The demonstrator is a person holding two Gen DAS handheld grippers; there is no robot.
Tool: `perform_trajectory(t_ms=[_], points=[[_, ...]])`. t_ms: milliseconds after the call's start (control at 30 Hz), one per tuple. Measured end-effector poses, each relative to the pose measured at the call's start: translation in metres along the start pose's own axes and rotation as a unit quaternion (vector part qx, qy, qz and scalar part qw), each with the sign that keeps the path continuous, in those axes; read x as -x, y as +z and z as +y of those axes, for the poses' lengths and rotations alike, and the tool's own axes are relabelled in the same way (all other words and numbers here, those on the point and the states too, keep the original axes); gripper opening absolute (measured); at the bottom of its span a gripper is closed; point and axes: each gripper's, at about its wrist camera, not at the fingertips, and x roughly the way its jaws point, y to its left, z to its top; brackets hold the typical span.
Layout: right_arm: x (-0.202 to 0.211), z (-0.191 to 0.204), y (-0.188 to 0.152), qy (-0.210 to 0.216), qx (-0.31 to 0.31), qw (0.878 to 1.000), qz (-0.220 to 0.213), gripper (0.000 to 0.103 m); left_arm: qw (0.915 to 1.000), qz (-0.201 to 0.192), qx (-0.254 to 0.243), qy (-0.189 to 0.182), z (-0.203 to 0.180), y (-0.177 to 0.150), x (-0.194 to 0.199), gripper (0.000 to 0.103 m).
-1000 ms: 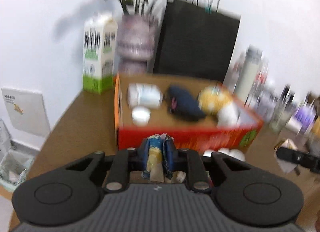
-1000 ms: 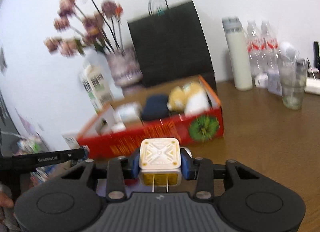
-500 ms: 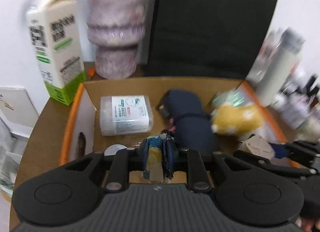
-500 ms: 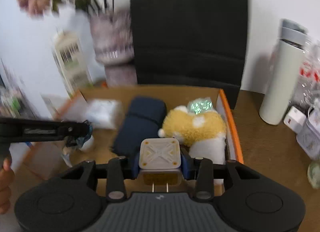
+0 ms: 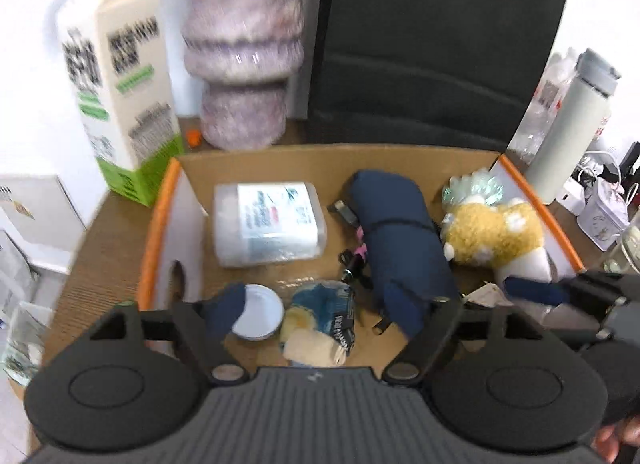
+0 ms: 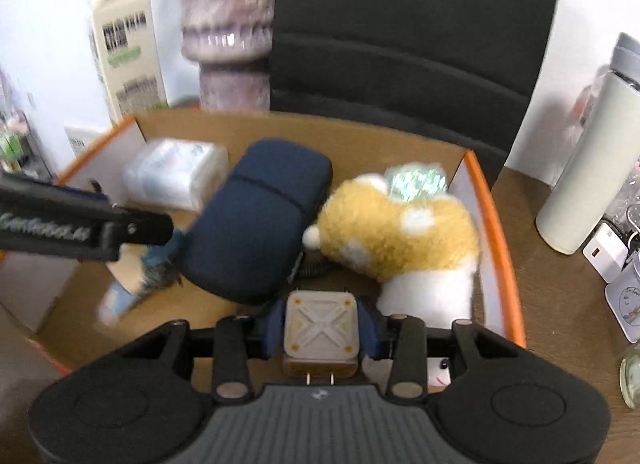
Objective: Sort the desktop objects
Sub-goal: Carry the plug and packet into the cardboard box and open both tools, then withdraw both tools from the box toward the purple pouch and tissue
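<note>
The left gripper [image 5: 320,306] is seen over the near part of an orange-rimmed cardboard box [image 5: 158,232] that stands on the brown table [image 5: 108,240]; its jaws are opening and stand wide apart, and the blue and yellow snack packet [image 5: 320,328] lies between them, touched by neither pad, on or just above the box floor. The right gripper [image 6: 320,324] is held over the near right part of the same box; a square beige charger plug [image 6: 320,330], prongs toward the camera, is seen between its blue pads, which lie against its two sides; the jaws are opening, yet the plug is not seen to have dropped free.

Inside the box a clear plastic pack with a white label [image 5: 268,223] is seen at the back left; a white round lid [image 5: 256,312] lies near the front left, just beside the packet; a dark blue pouch [image 5: 400,240] lies along the middle; a yellow and white plush toy [image 5: 496,236] is placed at the right, against the pouch.

Behind the box a milk carton [image 5: 120,103], a mottled purple vase [image 5: 244,59] and a black paper bag [image 5: 436,47] are stood against the white wall; a white flask [image 5: 568,135] is seen to the right, on the table.
</note>
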Motion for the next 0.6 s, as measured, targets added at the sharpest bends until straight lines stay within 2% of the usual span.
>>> perform_trajectory(t_ms=[67, 167, 267, 367, 433, 533, 600], points=[[0.016, -0.004, 0.002, 0.017, -0.008, 1.000, -0.022, 0.061, 0.9999, -0.013, 0.003, 0.006, 0.000, -0.002, 0.018, 0.086], [0.046, -0.009, 0.002, 0.025, -0.004, 0.998, -0.049, 0.070, 0.9998, -0.015, 0.014, 0.003, 0.003, -0.008, 0.039, 0.101], [0.069, -0.009, -0.005, 0.017, 0.005, 0.998, -0.067, 0.078, 0.9997, -0.019, 0.010, 0.012, 0.002, -0.024, 0.061, 0.103], [0.090, -0.008, -0.023, 0.012, 0.002, 0.997, -0.078, 0.083, 0.9992, -0.027, 0.011, 0.028, 0.005, -0.050, 0.083, 0.103], [0.103, -0.007, -0.042, 0.017, -0.003, 0.996, -0.088, 0.084, 0.9987, -0.039, 0.025, 0.019, 0.011, -0.074, 0.100, 0.103], [0.120, -0.004, -0.076, 0.040, -0.013, 0.994, -0.103, 0.086, 0.9977, -0.048, 0.048, 0.005, 0.017, -0.115, 0.120, 0.103], [0.129, -0.001, -0.102, 0.055, -0.022, 0.992, -0.110, 0.086, 0.9961, -0.065, 0.056, 0.019, 0.016, -0.144, 0.130, 0.103]])
